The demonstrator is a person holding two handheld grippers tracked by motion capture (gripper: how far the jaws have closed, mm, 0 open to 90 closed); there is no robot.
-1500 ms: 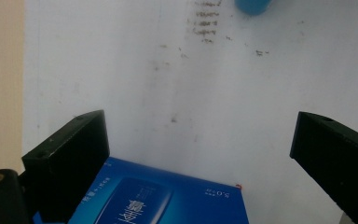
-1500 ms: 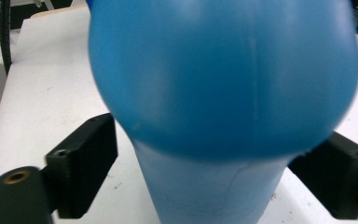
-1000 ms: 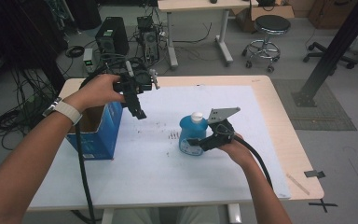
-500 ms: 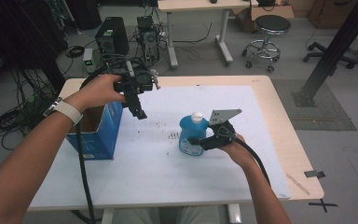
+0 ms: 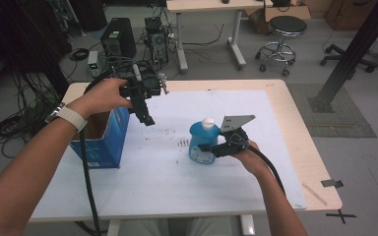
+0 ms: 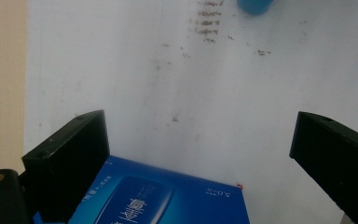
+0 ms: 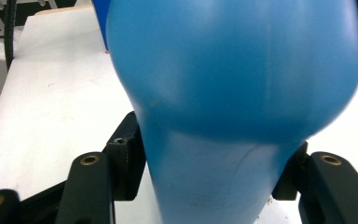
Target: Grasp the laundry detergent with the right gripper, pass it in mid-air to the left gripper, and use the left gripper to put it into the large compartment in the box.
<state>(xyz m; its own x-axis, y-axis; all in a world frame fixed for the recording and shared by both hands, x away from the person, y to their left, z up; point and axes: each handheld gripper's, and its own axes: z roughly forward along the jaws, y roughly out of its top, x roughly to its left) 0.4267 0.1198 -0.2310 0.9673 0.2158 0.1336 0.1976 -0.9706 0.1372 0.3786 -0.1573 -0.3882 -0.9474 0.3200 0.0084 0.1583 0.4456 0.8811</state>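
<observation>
At table centre my right claw (image 5: 210, 147), just closing, clamps the blue bottle (image 5: 201, 142); next, lift it toward the box (image 5: 103, 140), left claw (image 5: 145, 115) open.

Left gripper (image 5: 146, 115): black body, black cable trailing back from it, small silver fitting at its far side, blocky black jaws. Right gripper (image 5: 207, 147): black, grey three-cornered plate on top, thick black cable behind; brass-coloured screw holes near jaw bases. Light band, probably watch, on left wrist (image 5: 69, 117); forearms unsleeved
</observation>
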